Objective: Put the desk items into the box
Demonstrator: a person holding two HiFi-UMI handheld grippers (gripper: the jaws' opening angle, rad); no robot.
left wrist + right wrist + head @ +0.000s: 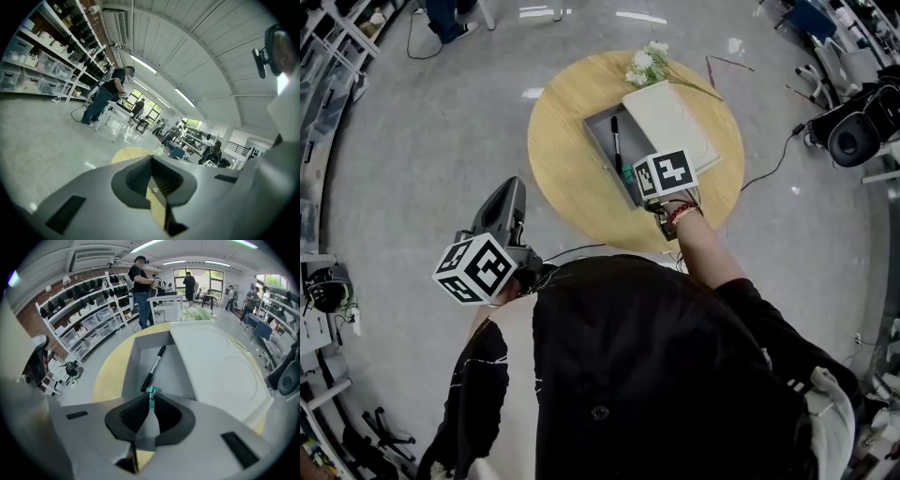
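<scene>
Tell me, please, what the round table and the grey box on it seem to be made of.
Round table: wood or wood veneer, by its pale yellow-tan top with faint grain-like streaks; matt. Grey box: probably stiff cardboard or plastic, by its thin straight walls and even, dull grey surface.

One each: box [600, 141], pen [617, 142], green item [151, 392], flower sprig [645, 64]

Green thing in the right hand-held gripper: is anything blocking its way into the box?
Nothing visible. The green thing sits over the grey box's open side, where only a black pen lies. The white lid covers the other side.
</scene>
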